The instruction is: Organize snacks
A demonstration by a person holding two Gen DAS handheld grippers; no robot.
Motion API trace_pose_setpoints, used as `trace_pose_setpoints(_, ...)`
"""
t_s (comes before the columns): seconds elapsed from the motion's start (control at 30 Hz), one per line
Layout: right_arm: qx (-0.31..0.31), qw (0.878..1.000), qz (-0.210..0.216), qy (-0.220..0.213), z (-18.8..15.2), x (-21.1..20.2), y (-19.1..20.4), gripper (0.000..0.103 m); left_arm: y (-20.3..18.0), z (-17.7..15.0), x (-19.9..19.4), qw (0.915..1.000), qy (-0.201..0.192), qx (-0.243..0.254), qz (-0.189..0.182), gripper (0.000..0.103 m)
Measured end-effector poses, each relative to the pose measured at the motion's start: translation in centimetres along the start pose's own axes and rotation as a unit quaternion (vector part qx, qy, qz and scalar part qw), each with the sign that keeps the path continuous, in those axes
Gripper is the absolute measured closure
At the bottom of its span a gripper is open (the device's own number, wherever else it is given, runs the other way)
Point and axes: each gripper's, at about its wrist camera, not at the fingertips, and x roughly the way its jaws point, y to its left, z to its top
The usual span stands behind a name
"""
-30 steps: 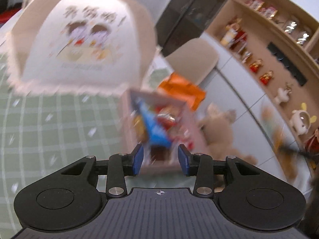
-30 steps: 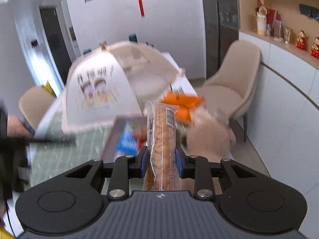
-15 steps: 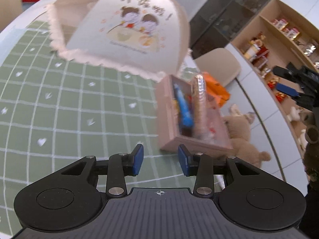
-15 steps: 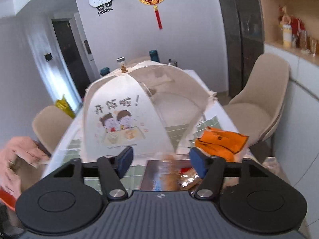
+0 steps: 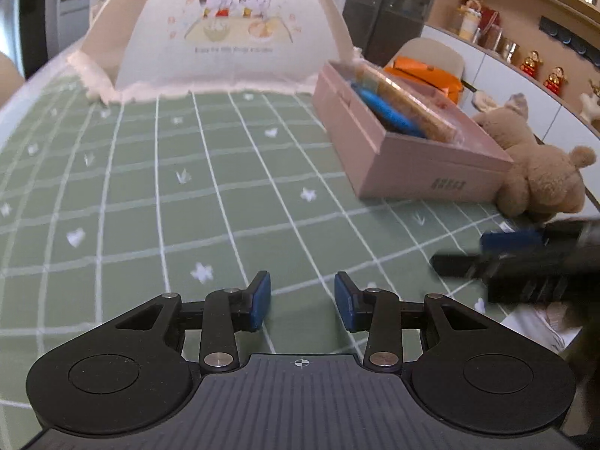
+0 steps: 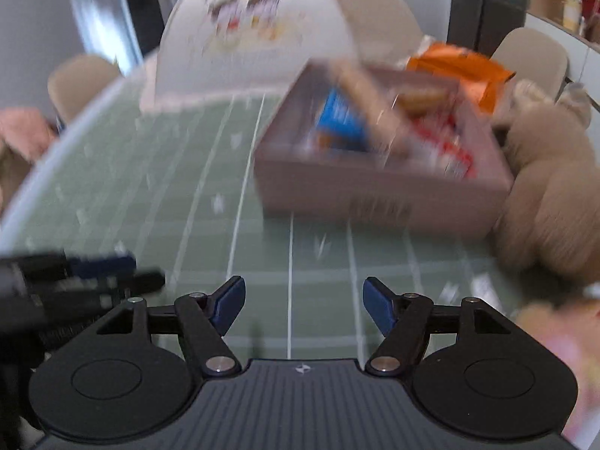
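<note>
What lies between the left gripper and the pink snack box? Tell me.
Only bare green checked tablecloth lies between the left gripper and the pink snack box; the left wrist view shows it.

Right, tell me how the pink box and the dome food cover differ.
The pink box is a low, open-topped rectangle with snack packs showing inside; the food cover is a tall closed dome, and nothing under it can be seen. The pink box has plain sides with a small mark; the food cover carries a cartoon of two children. Both rest on the green checked tablecloth.
</note>
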Motion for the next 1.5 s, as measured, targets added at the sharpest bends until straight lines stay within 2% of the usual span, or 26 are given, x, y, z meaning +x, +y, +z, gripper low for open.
trace_pose_setpoints(0.07,0.013,1.000,-0.007,0.002,-0.5,0.9,0.2,0.033,-0.4,-0.3,0.2,0.9996,-0.018,0.020,0.009,0.061)
trace_pose_setpoints(0.13,0.032,0.999,-0.025,-0.018,-0.7,1.1,0.2,0.027,-1.0,-0.3,0.6,0.9987,-0.027,0.038,0.020,0.061)
trace_pose_setpoints(0.23,0.054,0.995,-0.079,-0.019,-0.7,1.8,-0.2,0.010,-1.7,-0.3,1.4,0.9965,-0.045,0.063,0.032,0.061)
trace_pose_setpoints(0.27,0.068,0.993,-0.096,-0.020,-0.8,2.1,-0.5,0.000,-1.9,-0.3,1.7,0.9958,-0.050,0.068,0.037,0.061)
trace_pose_setpoints(0.3,0.085,0.991,-0.094,-0.034,-1.0,2.1,-0.9,0.000,-2.1,-0.2,1.9,0.9950,-0.055,0.071,0.043,0.061)
trace_pose_setpoints(0.4,0.081,0.991,-0.100,-0.047,-1.3,2.0,-1.2,0.000,-2.8,-0.4,2.5,0.9915,-0.073,0.087,0.063,0.060)
trace_pose_setpoints(0.53,0.076,0.990,-0.099,-0.066,-1.7,1.9,-1.4,0.000,-2.6,-0.1,2.9,0.9926,-0.074,0.078,0.057,0.060)
trace_pose_setpoints(0.67,0.077,0.986,-0.106,-0.105,-2.5,2.5,-1.2,0.000,-2.6,-0.1,2.9,0.9919,-0.076,0.083,0.058,0.060)
trace_pose_setpoints(1.5,0.078,0.986,-0.106,-0.105,-2.1,2.7,-1.4,0.000,-2.6,0.0,3.1,0.9921,-0.078,0.080,0.056,0.061)
